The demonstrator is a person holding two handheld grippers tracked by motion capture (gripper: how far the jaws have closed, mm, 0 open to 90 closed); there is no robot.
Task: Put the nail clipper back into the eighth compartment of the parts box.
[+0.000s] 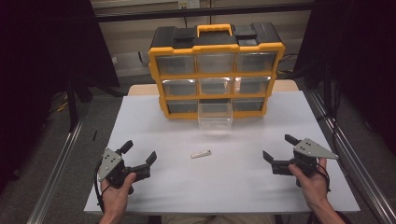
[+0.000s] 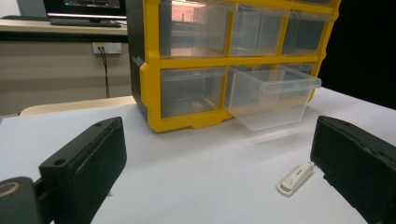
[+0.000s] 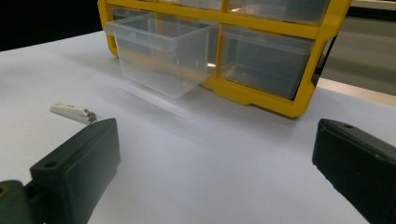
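While the clear plastic drawer (image 1: 215, 116) already stands pulled out of the yellow organizer (image 1: 215, 70), the small flat white clip (image 1: 201, 154) lies untouched mid-table, between the left gripper (image 1: 138, 157) and right gripper (image 1: 279, 149), both with matte black jaws apart and empty.

Clear glossy plastic drawer (image 1: 215, 119) juts from the yellow-and-black plastic cabinet (image 1: 215, 70); the small white stick (image 1: 201, 154) looks smooth plastic; the tabletop (image 1: 140, 135) is matt white.
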